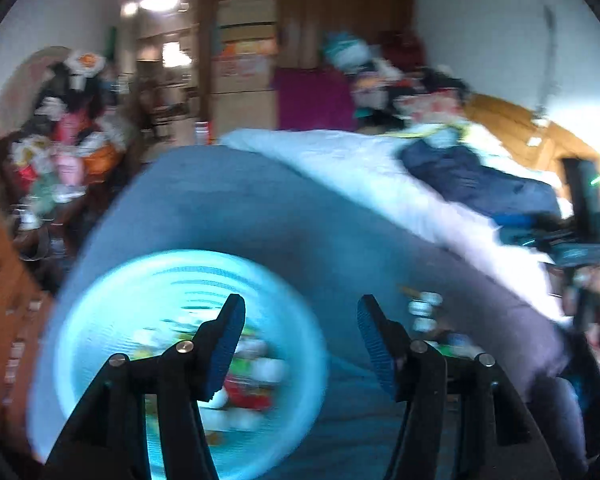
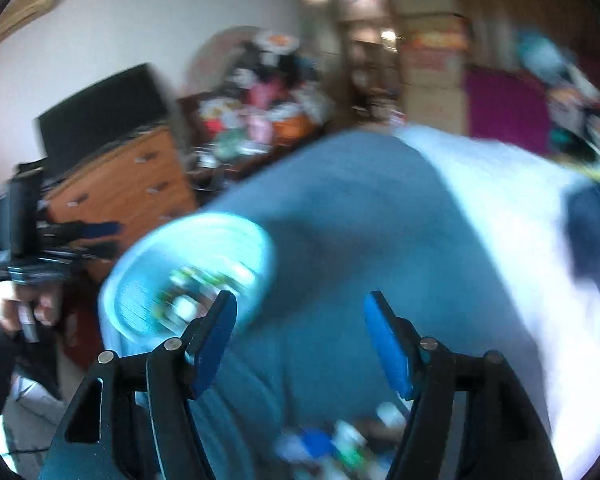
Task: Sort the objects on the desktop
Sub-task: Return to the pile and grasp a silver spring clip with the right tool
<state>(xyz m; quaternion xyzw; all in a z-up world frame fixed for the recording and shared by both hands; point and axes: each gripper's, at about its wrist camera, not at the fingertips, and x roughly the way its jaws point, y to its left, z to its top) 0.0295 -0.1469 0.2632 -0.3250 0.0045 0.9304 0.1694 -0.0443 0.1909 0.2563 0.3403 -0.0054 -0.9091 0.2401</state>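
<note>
The light blue bowl (image 1: 180,344) of blurred small items is seen near the blue blanket's (image 1: 260,208) left edge, open cloth is left beyond, and both left gripper (image 1: 300,344) and right gripper (image 2: 300,340) are held wide, empty.

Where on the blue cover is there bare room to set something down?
Bare: the broad blue cover between the basin and the white bedding. Crowded: the basin itself, already holding blurred small items, and the near edge with loose small items. Both the left gripper and the right gripper are open and empty.
</note>
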